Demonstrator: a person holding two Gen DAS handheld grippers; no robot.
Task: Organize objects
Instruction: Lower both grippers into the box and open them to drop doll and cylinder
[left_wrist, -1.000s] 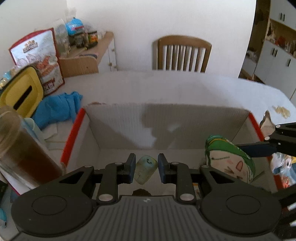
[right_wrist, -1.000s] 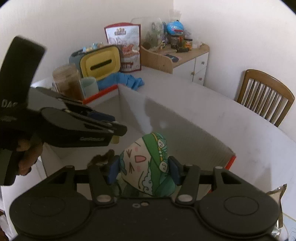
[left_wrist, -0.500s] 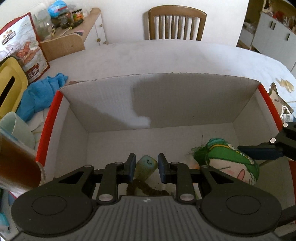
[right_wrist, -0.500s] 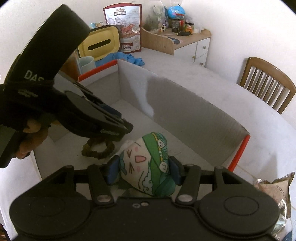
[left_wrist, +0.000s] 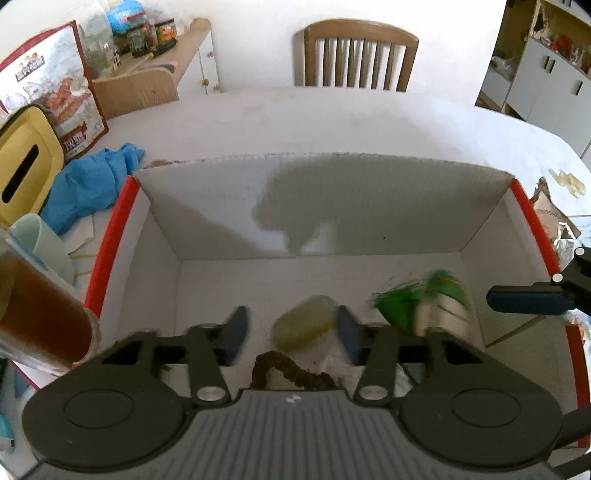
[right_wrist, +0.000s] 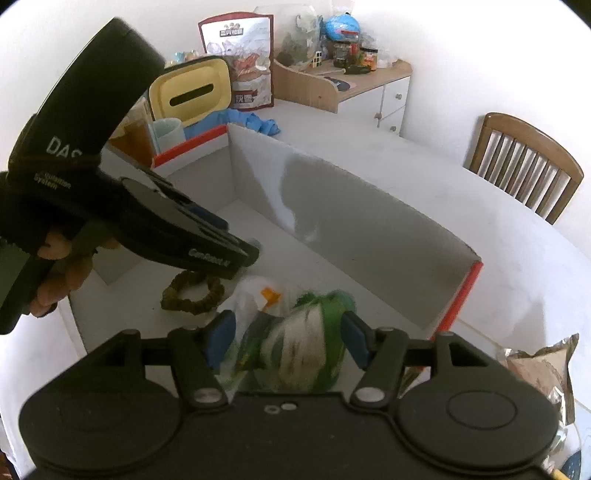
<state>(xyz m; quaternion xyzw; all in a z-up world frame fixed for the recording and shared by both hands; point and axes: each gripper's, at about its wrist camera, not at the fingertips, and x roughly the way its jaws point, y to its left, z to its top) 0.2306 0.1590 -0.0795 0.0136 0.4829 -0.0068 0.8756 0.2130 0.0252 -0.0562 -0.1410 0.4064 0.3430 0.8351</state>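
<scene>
Low in each frame, both grippers hang over the open white cardboard box with red edges (left_wrist: 129, 206) on the bench, likely to drop items in. The left gripper (left_wrist: 288, 332), jaws just parted, frees a blurred pale green oval toy (left_wrist: 303, 328). The right gripper (right_wrist: 284, 338), also just widened, frees the blurred green-and-white stuffed pouch (right_wrist: 306, 347).

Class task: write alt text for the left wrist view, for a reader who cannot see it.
The left gripper, its jaws just opened, hangs over a white cardboard box; a blurred pale green object sits between the fingers, touching neither. A green-and-white pouch and a beaded bracelet lie nearby.
</scene>
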